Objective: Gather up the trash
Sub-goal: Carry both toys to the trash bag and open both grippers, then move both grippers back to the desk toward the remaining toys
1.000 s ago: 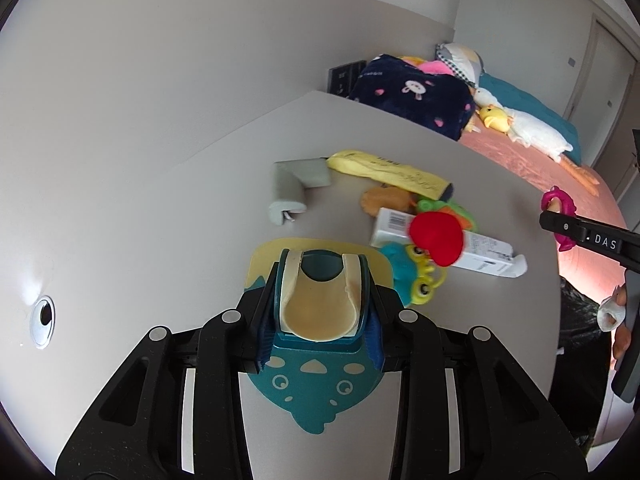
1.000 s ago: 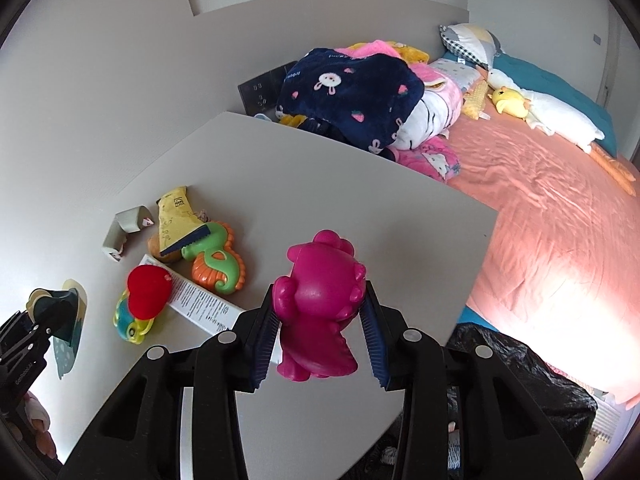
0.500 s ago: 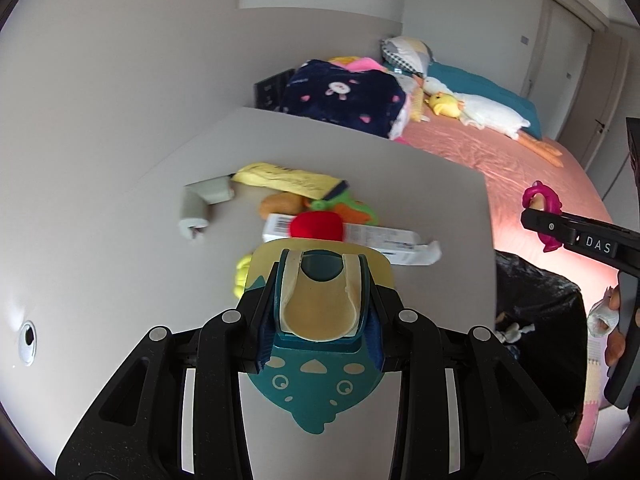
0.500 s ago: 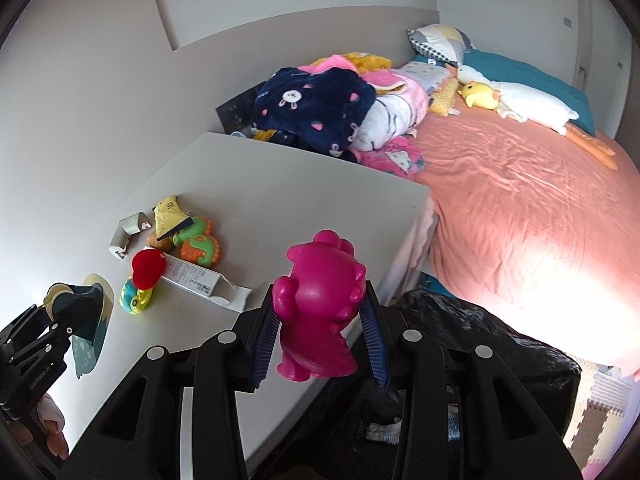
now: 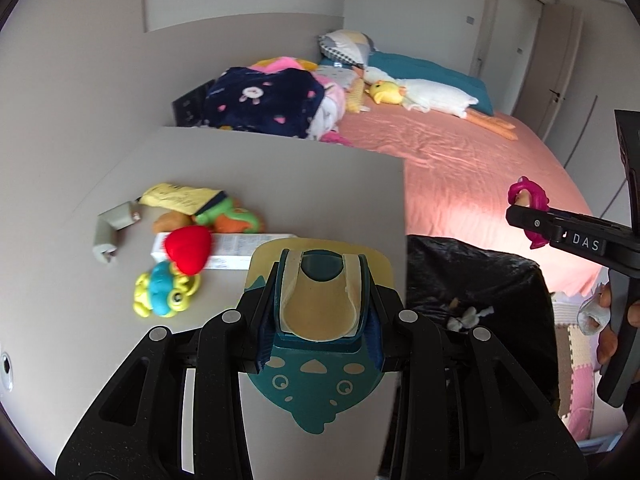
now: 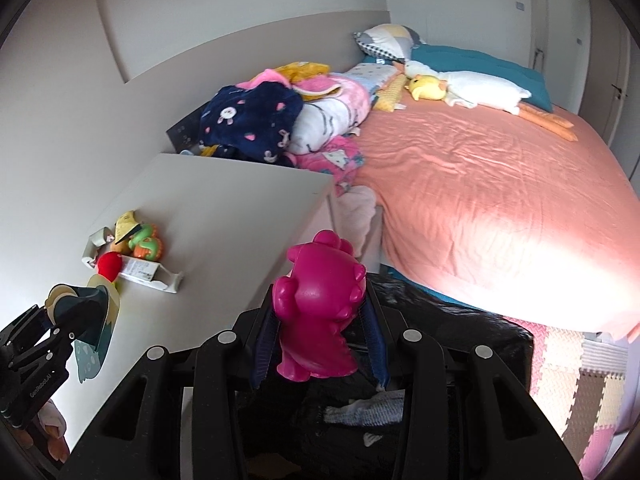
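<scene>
While our right gripper (image 6: 316, 340) clamps the magenta dinosaur toy (image 6: 320, 308) between its pads, we hold it over the black trash bag (image 6: 440, 344) beside the grey table (image 6: 224, 208). Our left gripper (image 5: 320, 304) is closed on a teal and cream fish-shaped card (image 5: 316, 384), above the table edge next to the bag. On the table lie a red plush (image 5: 188, 248), a white box (image 5: 248, 244), a yellow-green toy (image 5: 164, 292) and a yellow packet (image 5: 176, 198). Beyond sits the pink bed (image 6: 480, 200).
</scene>
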Motion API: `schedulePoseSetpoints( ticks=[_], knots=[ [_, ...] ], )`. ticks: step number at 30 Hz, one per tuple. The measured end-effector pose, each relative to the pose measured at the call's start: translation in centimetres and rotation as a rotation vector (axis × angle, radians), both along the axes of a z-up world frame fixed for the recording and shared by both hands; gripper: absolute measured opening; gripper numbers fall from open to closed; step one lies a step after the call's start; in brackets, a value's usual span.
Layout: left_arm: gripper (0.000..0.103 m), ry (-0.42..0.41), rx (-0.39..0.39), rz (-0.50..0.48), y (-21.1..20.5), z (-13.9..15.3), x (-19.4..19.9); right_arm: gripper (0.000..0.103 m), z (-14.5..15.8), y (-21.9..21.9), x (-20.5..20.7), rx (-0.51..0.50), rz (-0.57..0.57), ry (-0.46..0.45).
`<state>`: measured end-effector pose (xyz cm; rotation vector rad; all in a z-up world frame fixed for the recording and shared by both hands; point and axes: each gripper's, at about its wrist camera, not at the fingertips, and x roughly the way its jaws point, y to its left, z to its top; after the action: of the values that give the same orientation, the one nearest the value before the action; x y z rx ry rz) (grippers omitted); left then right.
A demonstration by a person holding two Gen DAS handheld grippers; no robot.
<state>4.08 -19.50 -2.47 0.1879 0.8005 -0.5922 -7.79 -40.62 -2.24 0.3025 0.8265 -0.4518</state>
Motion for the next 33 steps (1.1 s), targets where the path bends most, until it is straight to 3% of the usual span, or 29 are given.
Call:
schedulePoseSetpoints(
  ticks=[21,22,23,25,26,33],
  knots=[
    [0.035,0.018,0.02,-0.297,-10.8,-0.3,-4.7,0.041,1.0,-6.6,-8.4,0.016,-0.191,-0.032],
    [0.036,0.04,0.026,-0.327,-11.2,-0.5,-4.9,0.042,0.9,-6.9,-8.6,0.031,-0.19,-0.029],
    [0.037,0.061,0.034,-0.36,-11.7,-0.8,-5.1,0.057,0.9,-7.3,-8.9,0.041,-0.195,-0.027],
    [0.082,0.061,0.052,-0.393,-12.3,-1.1,-5.6,0.087,1.3,-7.4,-9.4,0.019,-0.227,-0.045],
    [0.097,0.05,0.051,-0.397,-12.3,-1.2,-5.9,0.088,1.4,-7.3,-9.6,0.001,-0.243,-0.061],
    [0.097,0.063,0.051,-0.399,-12.5,-1.5,-6.1,0.088,1.5,-7.8,-10.1,0.0,-0.269,-0.069]
  ],
)
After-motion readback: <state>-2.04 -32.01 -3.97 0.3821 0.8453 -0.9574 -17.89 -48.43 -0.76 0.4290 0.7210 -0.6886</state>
